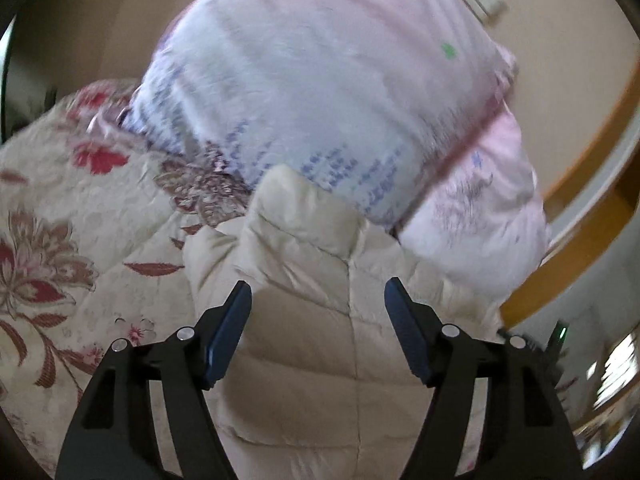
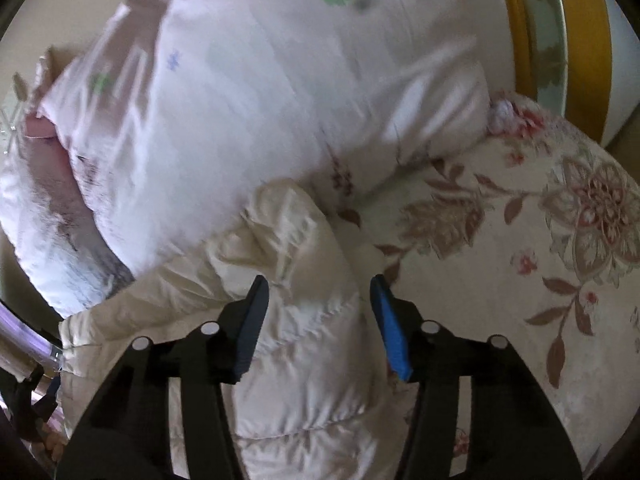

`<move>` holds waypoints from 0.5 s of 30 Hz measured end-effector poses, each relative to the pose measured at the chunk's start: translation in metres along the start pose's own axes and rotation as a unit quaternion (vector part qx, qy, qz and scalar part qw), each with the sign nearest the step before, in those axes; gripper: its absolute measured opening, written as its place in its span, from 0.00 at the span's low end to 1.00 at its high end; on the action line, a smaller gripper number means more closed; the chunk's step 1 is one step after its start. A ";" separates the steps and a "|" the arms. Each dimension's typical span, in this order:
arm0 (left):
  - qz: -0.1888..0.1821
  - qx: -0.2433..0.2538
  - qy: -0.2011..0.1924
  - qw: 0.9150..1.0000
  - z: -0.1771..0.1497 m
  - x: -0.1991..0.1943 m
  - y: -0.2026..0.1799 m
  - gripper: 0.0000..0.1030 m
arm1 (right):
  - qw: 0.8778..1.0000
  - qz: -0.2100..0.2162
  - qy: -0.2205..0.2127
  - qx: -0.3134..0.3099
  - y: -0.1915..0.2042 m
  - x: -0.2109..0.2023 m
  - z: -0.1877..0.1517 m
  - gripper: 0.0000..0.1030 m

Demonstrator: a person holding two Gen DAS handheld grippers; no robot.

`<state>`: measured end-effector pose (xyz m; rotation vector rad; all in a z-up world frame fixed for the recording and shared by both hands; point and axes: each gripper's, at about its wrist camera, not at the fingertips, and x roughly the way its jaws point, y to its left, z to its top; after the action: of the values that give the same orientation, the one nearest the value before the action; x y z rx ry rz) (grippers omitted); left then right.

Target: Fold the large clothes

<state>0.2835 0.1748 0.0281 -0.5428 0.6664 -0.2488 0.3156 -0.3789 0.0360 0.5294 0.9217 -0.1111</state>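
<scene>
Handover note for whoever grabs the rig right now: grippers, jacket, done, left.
Left gripper: open, over the cream puffer jacket, holding nothing.
Right gripper: open, jacket fabric between the jaws, pads not visibly pressing.
Jacket lies bunched on the floral bedspread, against the pink duvet.
Done: fold stage unclear from these views.
Left: regrip, finish folding, flatten.

The left gripper [image 1: 318, 300] has two black plastic arms with cut-out slots, each joined by round silver pins. Its fingers [image 1: 228, 336] carry flat dark blue pads with a fine ribbed texture. The right gripper [image 2: 320, 300] is built the same way: black slotted arms, silver pins, and blue ribbed fingers [image 2: 392, 336], the right-hand pad looking brighter blue in the light.
</scene>
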 end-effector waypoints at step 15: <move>0.093 -0.025 0.025 0.995 0.009 0.015 0.016 0.60 | 0.999 0.037 0.016 -0.014 0.003 0.013 -0.003 0.19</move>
<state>0.3017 0.1860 0.0178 -0.5195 0.7691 -0.0723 0.3223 -0.3737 0.0255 0.5395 0.9330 -0.0225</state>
